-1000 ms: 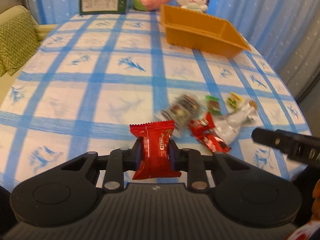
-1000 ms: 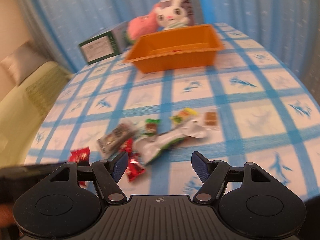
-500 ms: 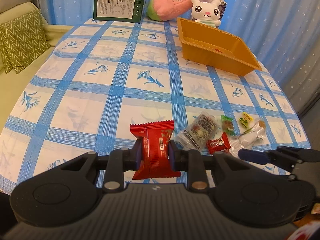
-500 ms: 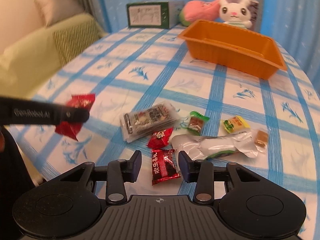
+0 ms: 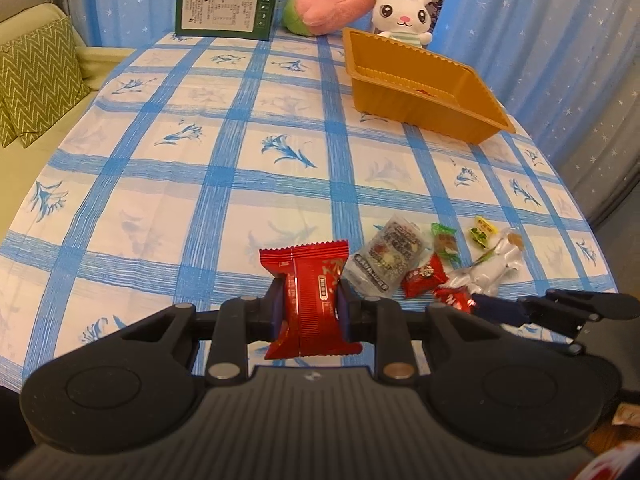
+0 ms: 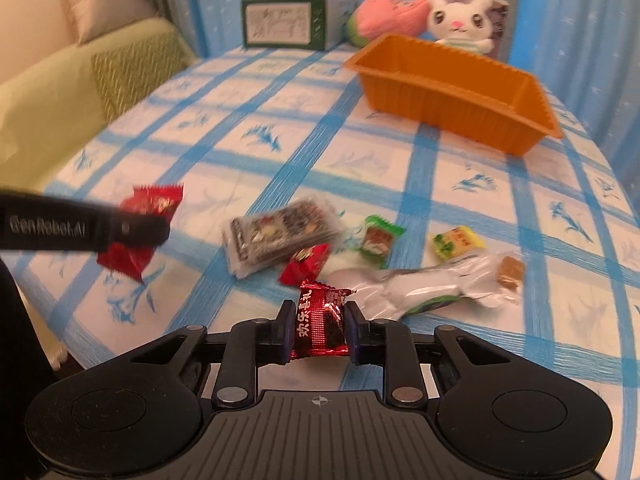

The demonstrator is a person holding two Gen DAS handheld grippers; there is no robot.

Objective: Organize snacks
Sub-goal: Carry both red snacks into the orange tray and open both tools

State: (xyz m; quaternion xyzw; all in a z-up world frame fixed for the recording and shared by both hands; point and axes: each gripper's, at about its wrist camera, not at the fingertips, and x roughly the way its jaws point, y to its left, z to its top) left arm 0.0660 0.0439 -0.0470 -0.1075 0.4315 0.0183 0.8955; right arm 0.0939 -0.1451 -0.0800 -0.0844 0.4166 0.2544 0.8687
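My left gripper point(image 5: 308, 304) is shut on a red snack packet point(image 5: 310, 280) and holds it upright above the near part of the table. My right gripper point(image 6: 317, 314) is down at the table, its jaws closing on a dark red foil candy point(image 6: 320, 332) that sits between the pads. Just beyond it lie a clear mixed-snack packet point(image 6: 280, 236), a small red candy point(image 6: 306, 262), a green candy point(image 6: 376, 240), a yellow candy point(image 6: 456, 242) and a silver wrapper point(image 6: 420, 288). The orange tray point(image 6: 440, 92) stands at the far right.
A green box point(image 5: 226, 10), a pink plush point(image 5: 324, 4) and a white rabbit plush point(image 5: 402, 12) line the far edge of the blue-checked tablecloth point(image 5: 200, 152). A sofa with a zigzag cushion point(image 5: 36, 80) is to the left. Blue curtains hang behind.
The right gripper rolled level, came down over the dark red foil candy and closed its jaws on it. The left gripper kept still with the red packet.
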